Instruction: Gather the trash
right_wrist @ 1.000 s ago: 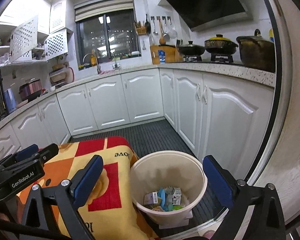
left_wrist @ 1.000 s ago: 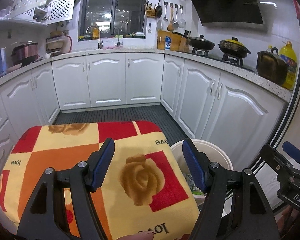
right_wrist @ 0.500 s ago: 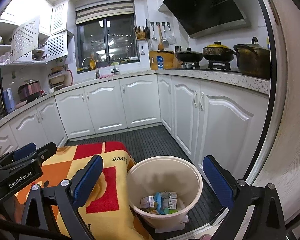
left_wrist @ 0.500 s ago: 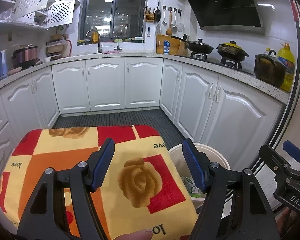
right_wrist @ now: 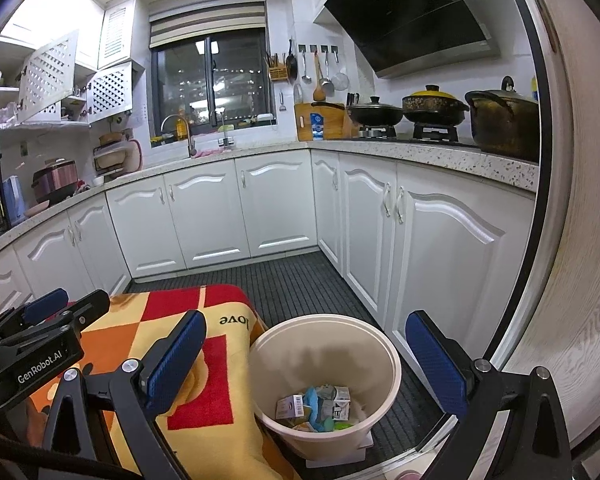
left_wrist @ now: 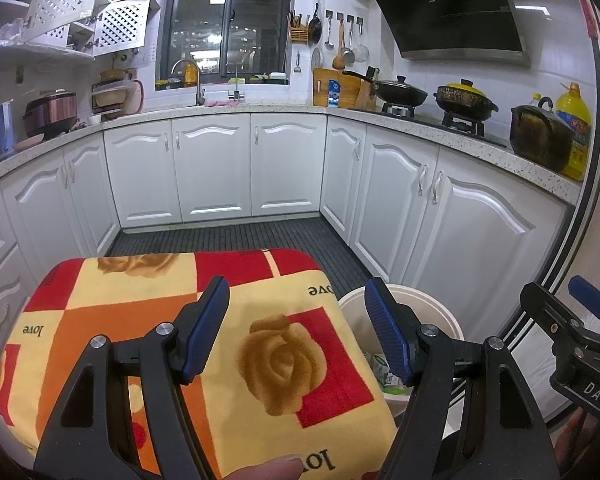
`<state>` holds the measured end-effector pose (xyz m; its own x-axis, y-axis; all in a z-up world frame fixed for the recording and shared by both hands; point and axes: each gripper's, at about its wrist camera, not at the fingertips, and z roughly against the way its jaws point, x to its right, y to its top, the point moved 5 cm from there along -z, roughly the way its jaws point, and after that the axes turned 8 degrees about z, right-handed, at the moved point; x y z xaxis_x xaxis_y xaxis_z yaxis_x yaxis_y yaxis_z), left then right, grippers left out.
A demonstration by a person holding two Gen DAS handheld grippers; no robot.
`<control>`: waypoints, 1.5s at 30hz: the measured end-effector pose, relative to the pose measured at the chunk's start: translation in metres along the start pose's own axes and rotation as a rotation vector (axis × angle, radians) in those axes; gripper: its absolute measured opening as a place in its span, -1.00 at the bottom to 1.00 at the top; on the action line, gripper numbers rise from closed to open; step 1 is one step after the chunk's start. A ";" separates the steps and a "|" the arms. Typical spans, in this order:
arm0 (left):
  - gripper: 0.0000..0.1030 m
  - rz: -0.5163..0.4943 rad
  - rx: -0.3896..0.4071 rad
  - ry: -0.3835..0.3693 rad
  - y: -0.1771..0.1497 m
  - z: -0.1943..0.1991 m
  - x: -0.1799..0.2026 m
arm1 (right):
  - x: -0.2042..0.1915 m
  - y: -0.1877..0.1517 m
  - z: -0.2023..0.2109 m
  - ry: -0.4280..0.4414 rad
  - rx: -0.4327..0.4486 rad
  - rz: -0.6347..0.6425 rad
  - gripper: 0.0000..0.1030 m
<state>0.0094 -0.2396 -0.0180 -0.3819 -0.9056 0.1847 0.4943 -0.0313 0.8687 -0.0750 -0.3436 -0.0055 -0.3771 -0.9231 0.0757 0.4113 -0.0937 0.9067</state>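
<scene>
Both views have been raised slightly over the last second. The left hand-held gripper (left_wrist: 296, 326) and right hand-held gripper (right_wrist: 304, 364) are held wide and empty; trash (right_wrist: 314, 406) lies in the bin (right_wrist: 388, 364), so collection appears finished.

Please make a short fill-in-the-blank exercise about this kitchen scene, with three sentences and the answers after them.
1. Both the left tool and the right tool are open and hold ____.
2. The small cartons lie at the bottom of the cream ____.
3. The bin stands beside a cloth printed with the word ____.

Answers: nothing; bin; love
</scene>
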 end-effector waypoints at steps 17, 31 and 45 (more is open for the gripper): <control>0.35 0.005 -0.003 0.004 -0.002 -0.004 -0.005 | -0.003 -0.001 -0.007 0.003 -0.014 0.012 0.93; 0.35 -0.002 -0.015 0.012 -0.006 -0.007 -0.007 | -0.002 -0.005 -0.010 0.008 -0.028 0.007 0.93; 0.35 -0.011 -0.021 0.022 -0.008 -0.011 -0.007 | -0.001 -0.007 -0.015 0.012 -0.045 0.006 0.93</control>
<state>0.0163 -0.2379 -0.0314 -0.3700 -0.9143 0.1646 0.5068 -0.0501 0.8606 -0.0651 -0.3472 -0.0178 -0.3647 -0.9280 0.0762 0.4509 -0.1043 0.8865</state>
